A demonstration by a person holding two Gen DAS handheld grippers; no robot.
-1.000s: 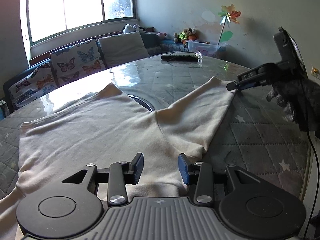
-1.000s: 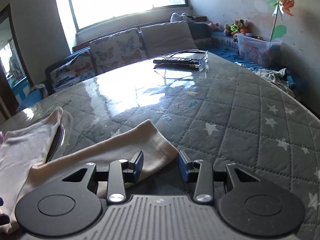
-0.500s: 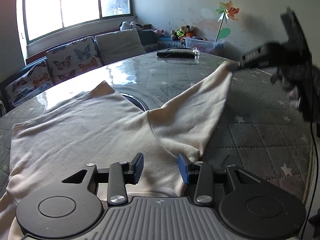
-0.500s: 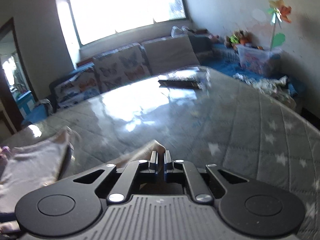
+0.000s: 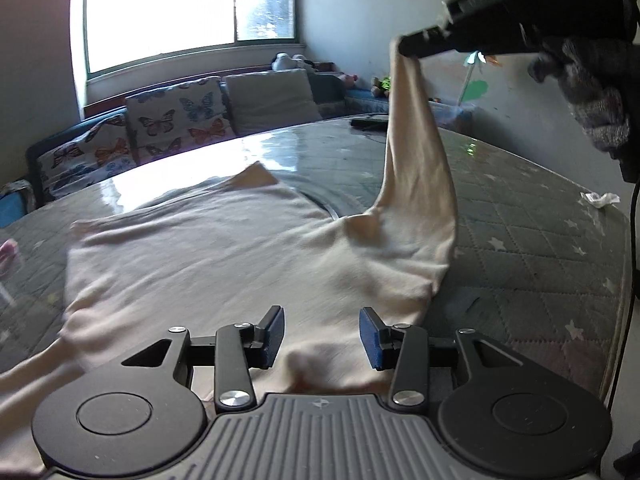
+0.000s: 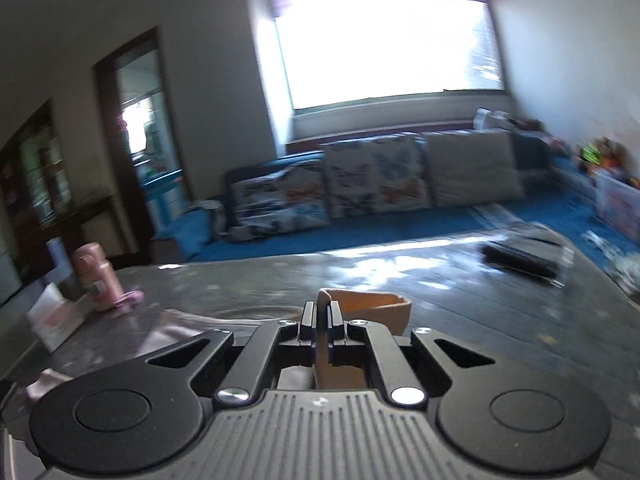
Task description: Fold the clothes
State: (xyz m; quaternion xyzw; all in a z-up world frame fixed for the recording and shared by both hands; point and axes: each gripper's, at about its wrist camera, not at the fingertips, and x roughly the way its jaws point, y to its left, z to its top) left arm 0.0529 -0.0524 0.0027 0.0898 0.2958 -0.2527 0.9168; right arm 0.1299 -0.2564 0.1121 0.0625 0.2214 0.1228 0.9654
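Observation:
A cream long-sleeved top (image 5: 208, 256) lies spread on the quilted grey table (image 5: 540, 264). My left gripper (image 5: 322, 334) is open and empty, its blue pads low over the garment's near edge. My right gripper (image 6: 322, 312) is shut on the sleeve cuff (image 6: 372, 305). In the left wrist view the right gripper (image 5: 404, 47) holds the sleeve (image 5: 416, 152) high above the table, so it hangs up and stretched from the shoulder.
A black remote (image 6: 520, 258) lies at the table's far right side. A pink bottle (image 6: 98, 278) and a white card (image 6: 52, 316) stand at the far left. A scrap of white paper (image 5: 600, 199) lies near the right edge. A sofa with butterfly cushions (image 5: 168, 128) runs behind the table.
My right gripper closed on the sleeve cuff, then lifted it high off the table and swung it leftward. My left gripper stayed open over the garment's near edge.

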